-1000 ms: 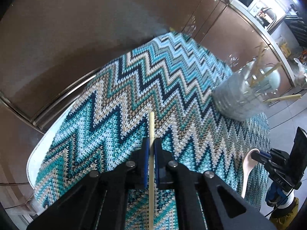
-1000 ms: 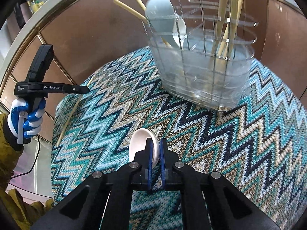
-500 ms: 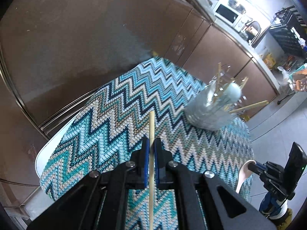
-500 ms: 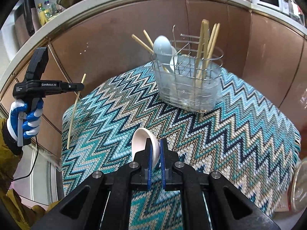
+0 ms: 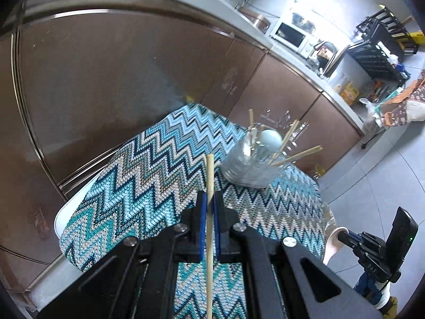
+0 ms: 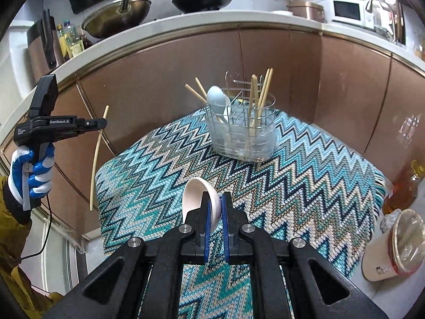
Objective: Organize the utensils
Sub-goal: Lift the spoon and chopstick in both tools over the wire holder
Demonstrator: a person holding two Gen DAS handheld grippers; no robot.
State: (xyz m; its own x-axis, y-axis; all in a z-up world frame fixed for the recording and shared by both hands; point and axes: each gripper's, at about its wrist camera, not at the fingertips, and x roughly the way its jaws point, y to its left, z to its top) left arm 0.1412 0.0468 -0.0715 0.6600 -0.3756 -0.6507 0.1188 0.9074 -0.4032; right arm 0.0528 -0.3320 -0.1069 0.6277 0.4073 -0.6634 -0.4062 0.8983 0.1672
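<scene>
My left gripper (image 5: pixel 209 199) is shut on a wooden chopstick (image 5: pixel 209 175), held in the air above the near left of the table; it also shows in the right wrist view (image 6: pixel 102 123) with the chopstick (image 6: pixel 97 154). My right gripper (image 6: pixel 215 202) is shut on a white ceramic spoon (image 6: pixel 198 194), held above the table's near edge; it shows in the left wrist view (image 5: pixel 345 235) with the spoon (image 5: pixel 333 243). The wire utensil holder (image 6: pixel 241 130) stands at the far side of the table with several chopsticks and a pale blue spoon (image 6: pixel 215 99) in it; the left wrist view shows the holder (image 5: pixel 252 164) too.
A zigzag blue-patterned cloth (image 6: pixel 305 180) covers the table. A lidded drink cup (image 6: pixel 393 247) and an amber bottle (image 6: pixel 403 186) stand at the right edge. Brown cabinets (image 6: pixel 159 79) and a counter with pans (image 6: pixel 117 16) and a microwave (image 6: pixel 346 10) lie behind.
Both grippers have pulled back and up from the table, each still holding its utensil. The holder now looks smaller and farther away.
</scene>
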